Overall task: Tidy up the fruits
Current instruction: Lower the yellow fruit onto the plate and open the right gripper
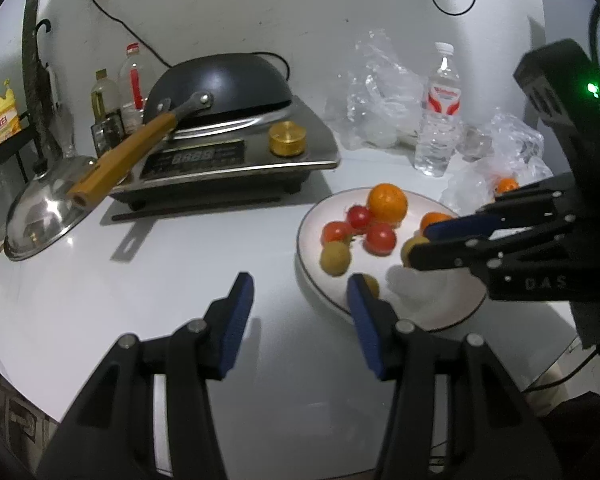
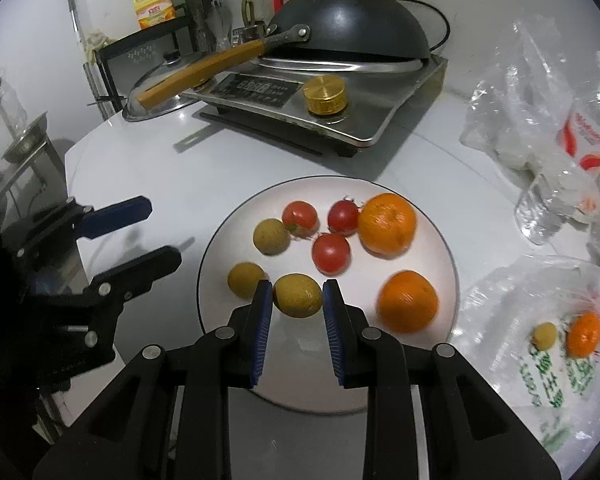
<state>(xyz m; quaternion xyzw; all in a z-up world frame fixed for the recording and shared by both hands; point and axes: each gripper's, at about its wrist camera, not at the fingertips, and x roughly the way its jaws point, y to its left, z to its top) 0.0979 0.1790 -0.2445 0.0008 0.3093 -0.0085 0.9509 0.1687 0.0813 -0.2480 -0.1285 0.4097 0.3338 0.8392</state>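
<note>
Right gripper [image 2: 296, 300] clamped narrow on a yellow-green fruit [image 2: 298, 295], blue pads pressing both its sides, fruit above the near part of the white plate [image 2: 452, 280]; whether it touches the plate surface can't be told. Just left of those tongs, another yellow-green fruit [image 2: 245, 280] on the plate. Just right of them, a small orange [image 2: 408, 302], blurred. Farther ahead: third yellow-green fruit [image 2: 271, 236], then three red tomatoes [image 2: 331, 253] in a cluster, touching or nearly so, and a bigger orange [image 2: 387, 225] right of the cluster, against the far-right tomato.

Left gripper [image 1: 300, 300] part open, nothing between its pads. Its right finger overlaps the plate's near-left rim; left finger over bare white table [image 1: 100, 300]. Seen from the right wrist view it sits off the plate's left edge, apart from the fruits.

Right of the right tongs, off the plate: clear plastic bag with green print [image 2: 540, 360] holding one small yellow-green fruit and one orange. Beyond it, a water bottle [image 2: 560, 200] and more crumpled clear plastic.

Far ahead of both tongs: induction cooker [image 2: 340, 112] with a gold knob, black wok [image 2: 348, 28] upside down on it, wooden handle pointing left. Steel lid [image 1: 48, 216] left of the cooker, under the handle tip. Behind: oil bottles, yellow detergent bottle [image 2: 154, 4] on a black rack.
</note>
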